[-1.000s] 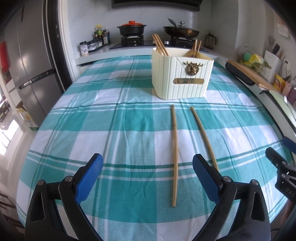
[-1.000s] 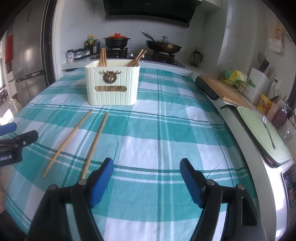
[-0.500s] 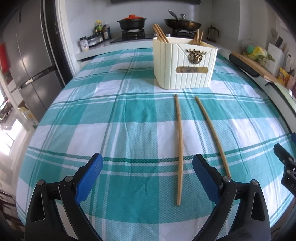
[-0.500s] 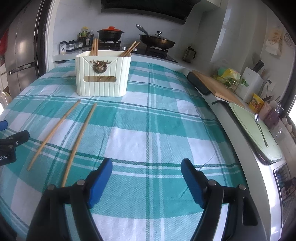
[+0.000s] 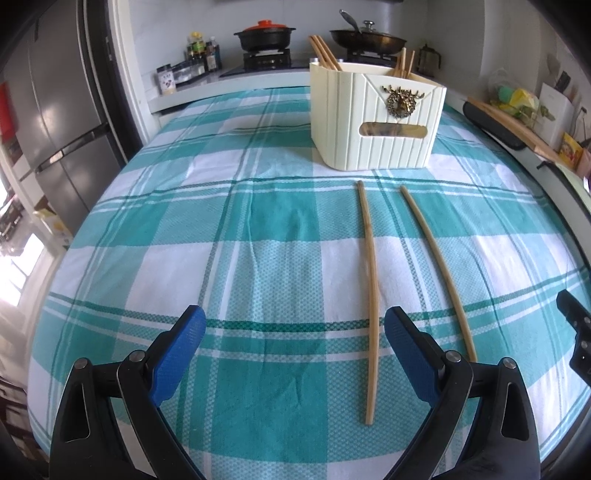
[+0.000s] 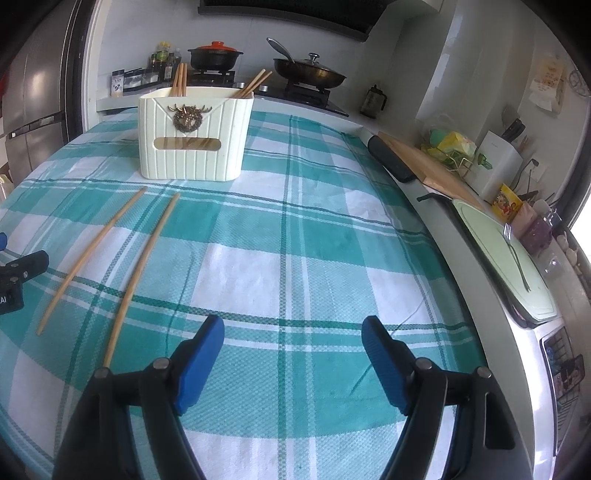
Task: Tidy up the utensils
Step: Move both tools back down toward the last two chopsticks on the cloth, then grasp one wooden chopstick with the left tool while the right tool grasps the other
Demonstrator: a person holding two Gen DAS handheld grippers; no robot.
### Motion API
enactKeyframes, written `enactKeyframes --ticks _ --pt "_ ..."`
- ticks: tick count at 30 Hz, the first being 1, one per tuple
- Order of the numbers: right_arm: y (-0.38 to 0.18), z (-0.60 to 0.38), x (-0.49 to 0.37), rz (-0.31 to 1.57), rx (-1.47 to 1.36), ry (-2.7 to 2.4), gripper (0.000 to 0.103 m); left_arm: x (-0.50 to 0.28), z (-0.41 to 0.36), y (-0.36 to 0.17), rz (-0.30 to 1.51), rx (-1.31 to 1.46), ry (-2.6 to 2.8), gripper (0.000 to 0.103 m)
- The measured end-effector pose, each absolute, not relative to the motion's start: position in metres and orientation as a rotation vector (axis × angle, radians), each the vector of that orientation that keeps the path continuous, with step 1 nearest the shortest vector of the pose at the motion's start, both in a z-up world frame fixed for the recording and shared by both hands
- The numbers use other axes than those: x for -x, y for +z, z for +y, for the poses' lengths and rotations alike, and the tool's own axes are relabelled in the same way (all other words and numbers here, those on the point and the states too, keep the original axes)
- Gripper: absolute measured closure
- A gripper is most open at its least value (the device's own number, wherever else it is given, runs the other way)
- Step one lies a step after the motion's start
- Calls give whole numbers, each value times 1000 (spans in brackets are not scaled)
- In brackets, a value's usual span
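Note:
Two wooden chopsticks lie side by side on the teal checked tablecloth: the left chopstick (image 5: 370,288) (image 6: 90,254) and the right chopstick (image 5: 439,266) (image 6: 142,271). Behind them stands a cream ribbed holder (image 5: 375,118) (image 6: 194,134) with a brass deer emblem and several chopsticks standing in it. My left gripper (image 5: 293,349) is open and empty, low over the cloth; its right finger sits between the chopsticks' near ends. My right gripper (image 6: 293,354) is open and empty, to the right of both chopsticks.
A stove with a black pot (image 5: 264,35) and a pan (image 6: 308,72) stands beyond the table. A fridge (image 5: 55,110) is at the left. A counter with a cutting board (image 6: 428,166), a tray (image 6: 506,258) and jars runs along the right.
Both grippers have moved forward toward the holder, which looks larger and nearer. The chopsticks have not moved. Both jaws stay open.

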State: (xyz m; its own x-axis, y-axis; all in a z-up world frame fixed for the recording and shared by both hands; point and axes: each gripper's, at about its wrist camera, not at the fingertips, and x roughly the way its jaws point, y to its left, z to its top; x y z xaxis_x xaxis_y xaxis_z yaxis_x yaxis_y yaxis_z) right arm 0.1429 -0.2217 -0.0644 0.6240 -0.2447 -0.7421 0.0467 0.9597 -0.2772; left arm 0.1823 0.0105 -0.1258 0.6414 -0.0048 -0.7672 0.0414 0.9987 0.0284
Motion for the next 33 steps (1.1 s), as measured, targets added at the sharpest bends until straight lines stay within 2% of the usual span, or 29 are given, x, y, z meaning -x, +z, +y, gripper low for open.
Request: enactKeyframes --ticks 10,17,21,23,24,27,29,30,31,32,33 --pt "-67 -225 -160 904 104 -72 24 -209 13 -130 905 4 -127 5" --pt "-75 -199 -200 947 15 130 25 -227 -5 -141 935 -76 -158 6" --pt "-85 -172 -209 981 29 217 25 -220 -10 -150 934 -132 -136 12" --pt "-87 -163 -209 982 48 233 28 -218 -10 -153 942 -136 -140 20" --pt "-88 -159 -210 987 52 241 34 -217 -8 -153 941 -121 -149 22" --pt "-93 -151 -210 1007 80 253 49 -216 -6 -153 948 -87 -159 38" --pt "-97 -144 -210 1013 110 262 60 -214 -6 -152 945 -82 -165 56" --pt "-99 -142 -209 1017 122 267 69 -213 -7 -152 939 -91 -163 62" --pt "-102 -140 -209 1024 136 265 82 -211 -8 -151 934 -101 -165 75" --pt "-105 -139 -209 1027 147 258 88 -210 -9 -151 933 -106 -167 90" --pt "-109 -139 -209 1033 155 252 94 -209 -9 -151 933 -109 -172 94"
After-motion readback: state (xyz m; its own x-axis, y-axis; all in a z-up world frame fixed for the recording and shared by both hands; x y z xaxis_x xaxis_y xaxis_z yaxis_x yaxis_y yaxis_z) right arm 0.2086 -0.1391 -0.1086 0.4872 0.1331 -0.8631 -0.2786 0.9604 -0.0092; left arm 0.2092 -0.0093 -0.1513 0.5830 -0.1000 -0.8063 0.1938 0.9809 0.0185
